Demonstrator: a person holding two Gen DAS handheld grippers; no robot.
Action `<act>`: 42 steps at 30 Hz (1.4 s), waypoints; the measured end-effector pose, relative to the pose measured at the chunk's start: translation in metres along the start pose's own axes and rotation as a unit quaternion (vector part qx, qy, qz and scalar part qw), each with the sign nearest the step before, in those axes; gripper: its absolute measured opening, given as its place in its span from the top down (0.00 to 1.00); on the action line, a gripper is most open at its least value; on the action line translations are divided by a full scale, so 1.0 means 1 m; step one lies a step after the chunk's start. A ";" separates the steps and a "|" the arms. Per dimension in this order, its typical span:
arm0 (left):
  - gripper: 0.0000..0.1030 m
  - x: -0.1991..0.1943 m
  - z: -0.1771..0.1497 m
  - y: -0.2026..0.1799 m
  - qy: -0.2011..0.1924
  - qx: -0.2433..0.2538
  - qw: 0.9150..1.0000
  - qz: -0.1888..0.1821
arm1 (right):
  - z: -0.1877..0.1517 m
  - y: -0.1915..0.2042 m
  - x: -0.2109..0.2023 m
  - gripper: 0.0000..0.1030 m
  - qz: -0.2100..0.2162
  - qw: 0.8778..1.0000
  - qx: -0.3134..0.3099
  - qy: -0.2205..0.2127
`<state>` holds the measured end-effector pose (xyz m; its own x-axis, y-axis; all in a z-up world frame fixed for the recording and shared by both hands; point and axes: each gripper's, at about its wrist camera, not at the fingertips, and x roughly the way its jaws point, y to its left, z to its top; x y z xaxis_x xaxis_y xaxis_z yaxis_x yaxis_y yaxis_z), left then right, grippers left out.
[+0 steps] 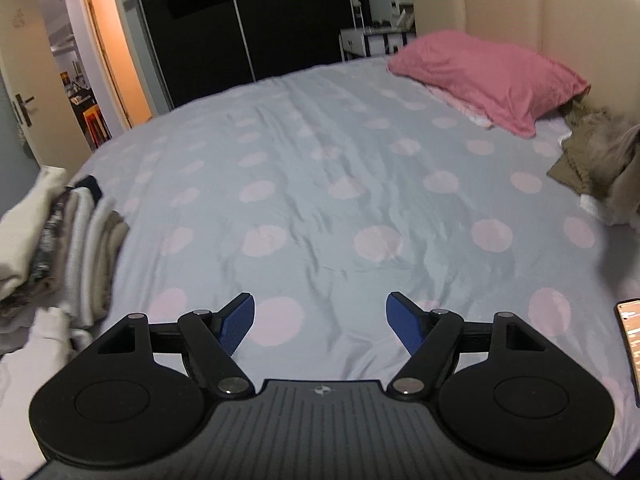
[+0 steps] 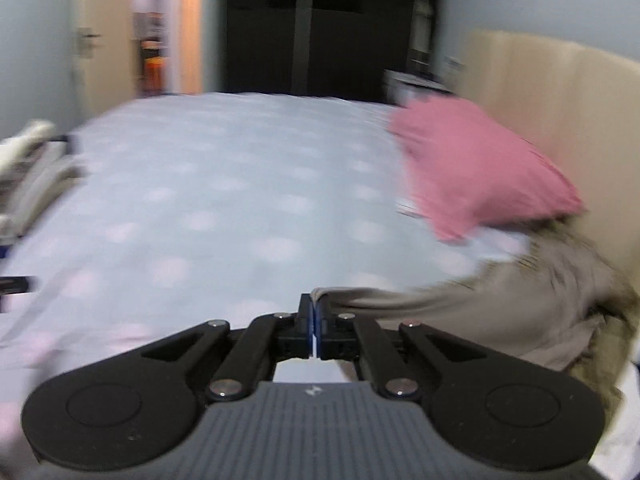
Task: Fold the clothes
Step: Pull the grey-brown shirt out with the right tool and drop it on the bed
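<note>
Taupe soft-fabric garment (image 2: 460, 308) is trailing rightward from your right gripper (image 2: 314, 320), whose fingers are pinching its edge shut; the bulk is lying heaped by the pink pillow (image 2: 480, 172). Your left gripper (image 1: 320, 320) is hovering spread wide, holding nothing, over the dotted grey bedsheet (image 1: 320, 160), well left of that cloth.

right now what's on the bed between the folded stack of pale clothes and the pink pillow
Only bare dotted grey bedsheet lies between the folded stack and the pink pillow, seen in the left wrist view.
</note>
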<state>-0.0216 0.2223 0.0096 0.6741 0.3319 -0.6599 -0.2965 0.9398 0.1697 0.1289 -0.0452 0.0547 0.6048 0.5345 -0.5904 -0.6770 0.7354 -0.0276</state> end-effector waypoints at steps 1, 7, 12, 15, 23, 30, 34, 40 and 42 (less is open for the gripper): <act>0.30 -0.010 -0.001 0.007 -0.007 -0.003 1.000 0.004 | 0.005 0.022 -0.008 0.98 0.025 1.000 -0.008 -0.007; 0.30 -0.062 -0.011 0.048 -0.043 -0.026 0.998 0.033 | 0.035 0.139 -0.066 0.98 0.164 0.982 -0.065 -0.070; 0.30 -0.085 -0.024 0.072 -0.045 -0.056 0.996 0.053 | 0.046 0.195 -0.086 0.98 0.203 0.971 -0.091 -0.089; 0.30 -0.086 -0.032 0.077 -0.032 -0.056 0.997 0.048 | 0.043 0.202 -0.072 0.98 0.168 0.978 -0.101 -0.070; 0.30 -0.051 -0.045 0.057 0.013 -0.013 1.000 0.006 | -0.006 0.127 0.010 0.98 0.010 0.995 -0.080 0.053; 0.35 0.007 -0.043 0.011 0.056 0.044 0.995 -0.076 | -0.064 0.065 0.048 0.93 -0.042 0.987 -0.035 0.151; 0.37 0.030 -0.045 -0.019 0.067 0.086 0.988 -0.112 | -0.065 0.060 0.057 0.76 -0.042 0.987 -0.058 0.146; 0.41 0.057 -0.053 -0.043 0.089 0.118 0.979 -0.139 | -0.055 0.064 0.078 0.67 0.028 0.990 -0.078 0.115; 0.42 0.062 -0.055 -0.046 0.097 0.118 0.977 -0.145 | -0.059 0.072 0.090 0.68 0.040 0.985 -0.101 0.135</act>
<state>-0.0034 0.1952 -0.0797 0.5585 0.0484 -0.8281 0.0686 0.9922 0.1042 0.1102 0.0310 -0.0485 0.4312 0.4366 -0.7896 -0.8042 0.5827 -0.1170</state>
